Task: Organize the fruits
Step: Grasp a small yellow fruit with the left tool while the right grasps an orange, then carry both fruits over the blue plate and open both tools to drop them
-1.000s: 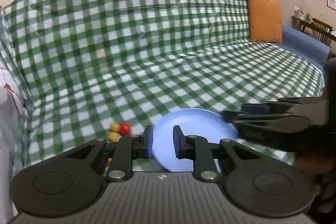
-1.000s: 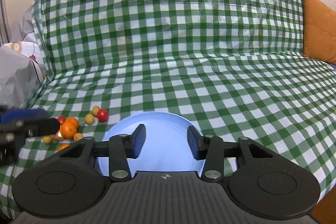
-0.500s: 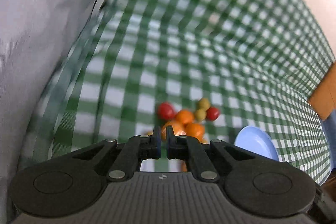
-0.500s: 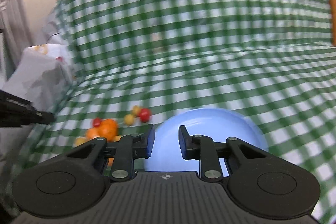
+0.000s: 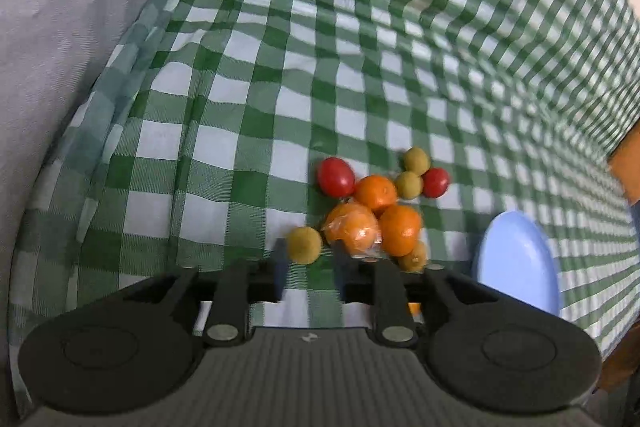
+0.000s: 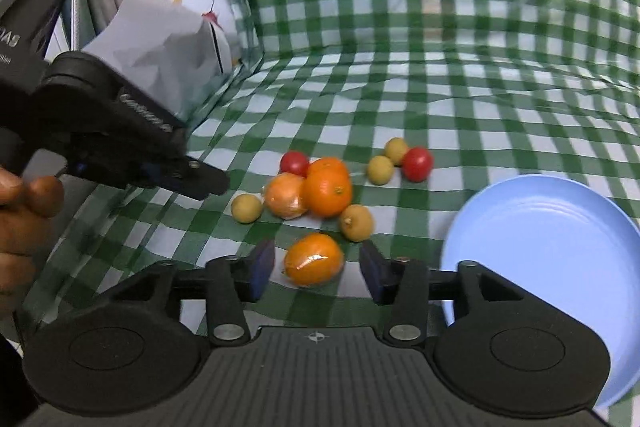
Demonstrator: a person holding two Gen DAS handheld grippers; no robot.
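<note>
Sofa w/ green-and-white checked cloth (image 6: 460,99) fills both views, seat and backrest covered. Grey-white bundle of fabric (image 6: 168,39) sits at the left end of the seat; an orange cushion (image 5: 628,167) shows at the far right edge in left wrist view.

Blue plate (image 6: 552,251) lies on the cloth, right of the fruit pile, apart from it, nothing on it. Also seen at (image 5: 518,263).

Left tongs (image 5: 310,275) hover low over the near-left edge of the pile, jaws apart by a moderate gap, holding nothing; a yellow-green fruit (image 5: 304,245) sits just beyond the gap. In right wrist view the left tongs (image 6: 212,183) come in from the left, held by the person's hand (image 6: 24,211).

Right tongs (image 6: 316,271) are spread wide, holding nothing. A plastic-wrapped orange (image 6: 314,259) lies between the two fingers, not touched by either as far as can be told.

Rest of fruit, clustered on the seat: bare orange (image 6: 328,191) touching a 2nd wrapped orange (image 6: 285,201), w/ a third orange behind, mostly hidden. Red tomato (image 6: 294,163) at the back left of that group, another red tomato (image 6: 417,158) off to the right. Small yellow-green fruits: one left of pile (image 6: 247,207), one near right (image 6: 357,223), two beside the right tomato (image 6: 380,169), (image 6: 396,151).
</note>
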